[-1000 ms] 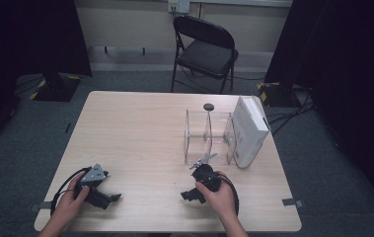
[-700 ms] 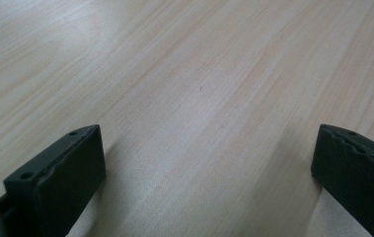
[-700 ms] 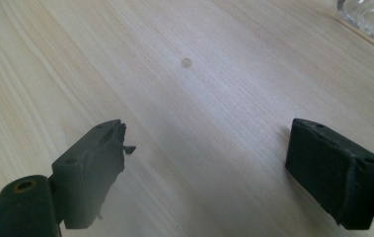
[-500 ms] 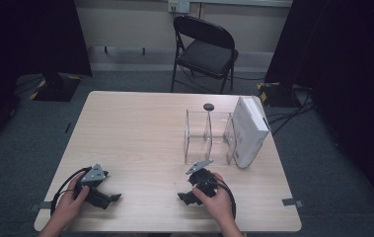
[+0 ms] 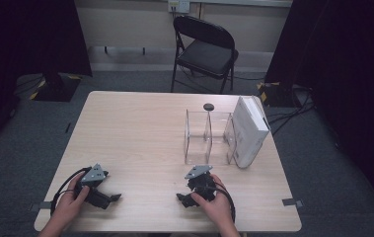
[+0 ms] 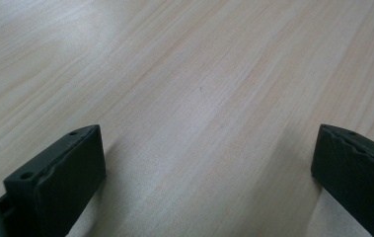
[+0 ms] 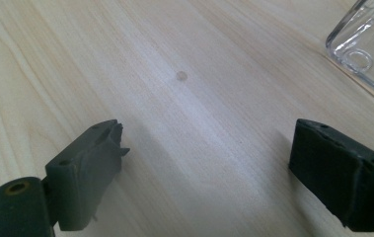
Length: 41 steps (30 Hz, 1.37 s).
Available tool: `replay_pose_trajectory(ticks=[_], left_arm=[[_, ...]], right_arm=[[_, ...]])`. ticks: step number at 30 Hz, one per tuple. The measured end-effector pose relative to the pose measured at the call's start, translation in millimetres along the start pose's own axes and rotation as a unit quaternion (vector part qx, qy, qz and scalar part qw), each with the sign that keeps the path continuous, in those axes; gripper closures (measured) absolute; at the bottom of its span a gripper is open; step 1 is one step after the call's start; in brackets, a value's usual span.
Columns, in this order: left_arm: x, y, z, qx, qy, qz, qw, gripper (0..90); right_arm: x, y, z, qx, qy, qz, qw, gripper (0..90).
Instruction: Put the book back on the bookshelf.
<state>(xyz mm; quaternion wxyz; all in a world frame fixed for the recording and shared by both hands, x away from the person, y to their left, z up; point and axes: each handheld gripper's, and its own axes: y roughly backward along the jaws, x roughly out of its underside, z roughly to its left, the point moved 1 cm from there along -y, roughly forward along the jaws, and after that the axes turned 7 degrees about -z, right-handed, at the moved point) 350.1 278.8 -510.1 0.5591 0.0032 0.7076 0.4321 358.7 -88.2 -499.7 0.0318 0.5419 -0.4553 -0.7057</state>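
Note:
My left gripper [image 5: 111, 198] rests on the wooden table [image 5: 135, 128] near its front left, held by a hand. In the left gripper view it [image 6: 209, 144] is open, with bare wood between the jaws. My right gripper [image 5: 182, 199] lies at the front centre, just short of a clear acrylic rack [image 5: 206, 136]. Its jaws have just been opening and now stand wide in the right gripper view [image 7: 209, 138], with nothing between them. A corner of the clear rack [image 7: 367, 54] shows at the upper right there.
A white box [image 5: 248, 131] stands upright against the rack's right side. A small black round object [image 5: 208, 106] lies behind the rack. A folding chair [image 5: 206, 49] stands beyond the table's far edge. A faint round mark [image 7: 180, 76] dots the wood.
The right gripper has drawn back a little from the clear rack toward the table's near edge. The left gripper has kept still.

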Motion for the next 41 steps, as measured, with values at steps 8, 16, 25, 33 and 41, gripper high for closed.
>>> replay_pose_trajectory(ticks=[8, 16, 25, 33, 41], left_arm=[[0.0, 0.0, 0.0, 0.0, 0.0, 0.0, 1.0, 0.0], [0.0, 0.0, -0.1, -0.001, 0.001, -0.001, 1.0, 0.0], [0.0, 0.0, -0.1, -0.001, 0.001, -0.001, 1.0, 0.0], [0.0, 0.0, -0.2, -0.001, 0.0, -0.001, 1.0, 0.0], [0.1, 0.0, -0.2, -0.001, 0.0, -0.001, 1.0, 0.0]], right_arm=[[5.0, -1.5, 0.8, 0.009, -0.008, -0.029, 0.9995, 10.4], [10.4, -1.3, 0.8, 0.009, -0.007, -0.055, 0.9984, 10.3], [10.4, -1.3, 0.7, 0.009, -0.007, -0.055, 0.9984, 10.3], [10.3, -1.4, 1.2, 0.01, -0.008, -0.054, 0.9985, 10.3], [9.9, -2.0, 2.7, 0.016, -0.013, -0.055, 0.9983, 10.1]])
